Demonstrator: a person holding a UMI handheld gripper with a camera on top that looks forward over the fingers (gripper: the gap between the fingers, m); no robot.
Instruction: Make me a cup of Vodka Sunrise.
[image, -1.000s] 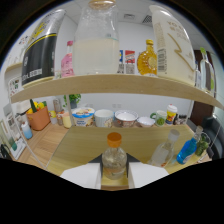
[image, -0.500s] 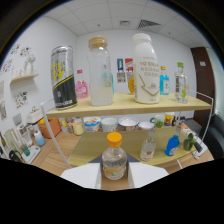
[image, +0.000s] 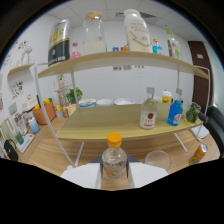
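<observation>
Gripper view, jaws clamping orange-capped bottle (image: 114, 159) (upright), shelf (image: 125, 122) beyond

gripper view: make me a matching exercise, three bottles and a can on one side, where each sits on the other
Things:
1. orange-capped bottle
2. blue bottle
3. black and yellow can
4. red-labelled clear bottle

Places:
A. top shelf
B. between the tongs
C. middle shelf, nearest the empty glass
D. middle shelf, farther along than the clear one

Pairs: 1-B, 2-D, 3-A, 4-C
</observation>
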